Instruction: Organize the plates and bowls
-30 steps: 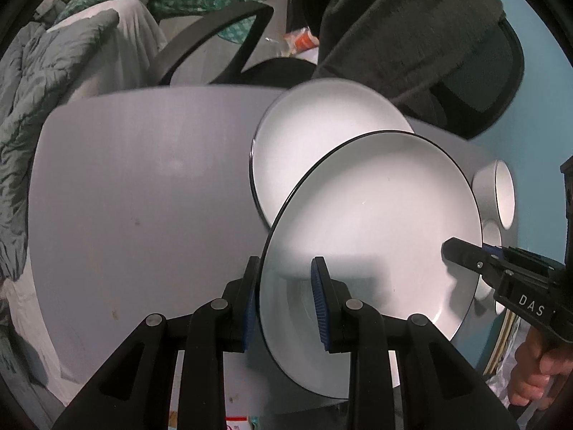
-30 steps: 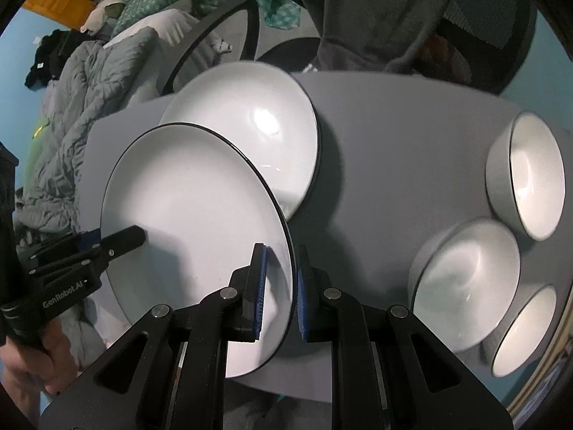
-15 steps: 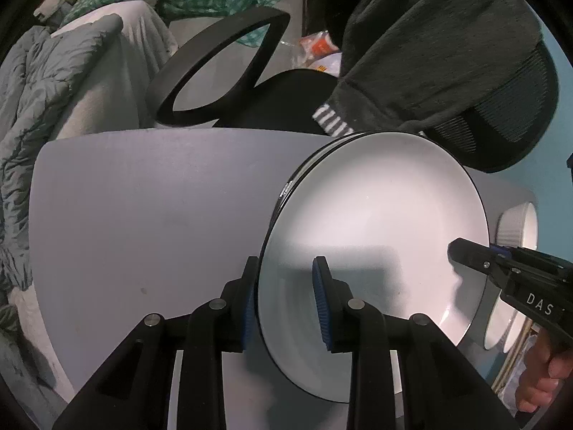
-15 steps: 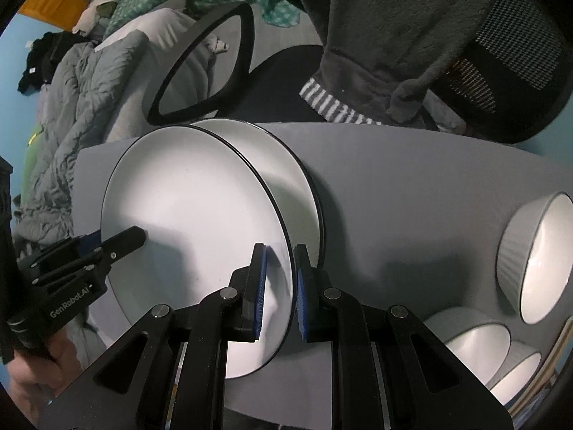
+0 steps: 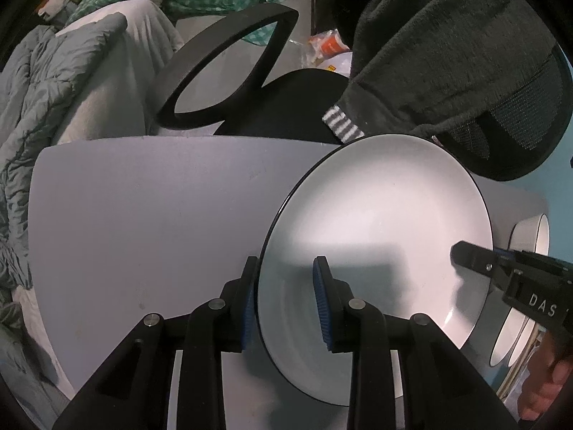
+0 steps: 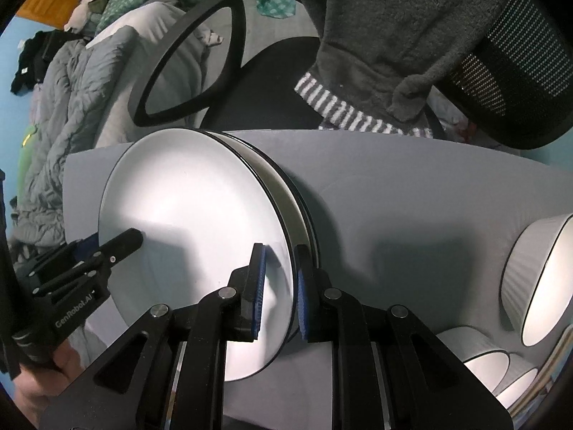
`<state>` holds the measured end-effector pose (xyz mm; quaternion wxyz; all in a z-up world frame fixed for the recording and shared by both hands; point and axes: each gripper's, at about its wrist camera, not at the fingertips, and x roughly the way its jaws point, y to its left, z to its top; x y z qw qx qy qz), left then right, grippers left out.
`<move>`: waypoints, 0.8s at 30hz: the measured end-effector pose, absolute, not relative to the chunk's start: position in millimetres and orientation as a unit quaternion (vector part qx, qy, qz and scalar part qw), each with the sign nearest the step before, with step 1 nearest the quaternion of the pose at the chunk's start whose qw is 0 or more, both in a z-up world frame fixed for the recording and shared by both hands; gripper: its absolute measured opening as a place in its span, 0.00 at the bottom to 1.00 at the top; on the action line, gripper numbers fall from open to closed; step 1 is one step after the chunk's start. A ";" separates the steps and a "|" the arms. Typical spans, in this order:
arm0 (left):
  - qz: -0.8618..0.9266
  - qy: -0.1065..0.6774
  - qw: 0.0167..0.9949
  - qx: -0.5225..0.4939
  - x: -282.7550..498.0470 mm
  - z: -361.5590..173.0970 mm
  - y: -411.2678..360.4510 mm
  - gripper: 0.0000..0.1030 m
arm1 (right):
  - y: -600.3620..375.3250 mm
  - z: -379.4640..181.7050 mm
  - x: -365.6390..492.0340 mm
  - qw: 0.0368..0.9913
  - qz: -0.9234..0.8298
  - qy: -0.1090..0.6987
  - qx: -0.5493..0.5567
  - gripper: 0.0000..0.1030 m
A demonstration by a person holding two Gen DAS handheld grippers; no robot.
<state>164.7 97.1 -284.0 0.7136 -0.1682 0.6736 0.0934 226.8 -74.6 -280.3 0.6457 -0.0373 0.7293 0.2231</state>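
Both grippers hold one white plate with a black rim (image 5: pixel 386 215) (image 6: pixel 193 208) over the grey table (image 5: pixel 143 215). My left gripper (image 5: pixel 284 301) is shut on its near left rim, one pad under the edge and one on the white face. My right gripper (image 6: pixel 279 286) is shut on the opposite rim and also shows at the right in the left wrist view (image 5: pixel 465 254). A second matching plate (image 6: pixel 286 193) lies beneath, only its right edge peeking out; whether the two touch I cannot tell. The left wrist view hides it fully.
Three white ribbed bowls (image 6: pixel 544 279) (image 6: pixel 476 354) (image 6: pixel 519 387) stand at the table's right side. Behind the table's far edge is a black office chair (image 5: pixel 229 68) with a dark grey garment (image 5: pixel 429 53) draped on it. Grey bedding (image 5: pixel 35 107) lies left.
Both grippers carried the plate toward the table's far edge and lowered it. It now sits over the second plate and covers nearly all of it. The bowls slid toward the right of view.
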 end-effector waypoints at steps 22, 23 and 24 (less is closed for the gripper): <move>0.094 0.676 0.715 -0.154 155.4 -276.8 91.6 0.35 | -54.5 -276.4 225.4 0.630 0.171 0.756 -0.060 0.50; 0.092 0.675 0.716 -0.154 154.7 -275.0 91.1 0.38 | -54.4 -276.0 224.9 0.630 0.171 0.755 -0.059 0.52; 0.091 0.672 0.718 -0.154 153.7 -272.6 90.5 0.40 | -54.4 -275.1 224.0 0.632 0.171 0.754 -0.060 0.53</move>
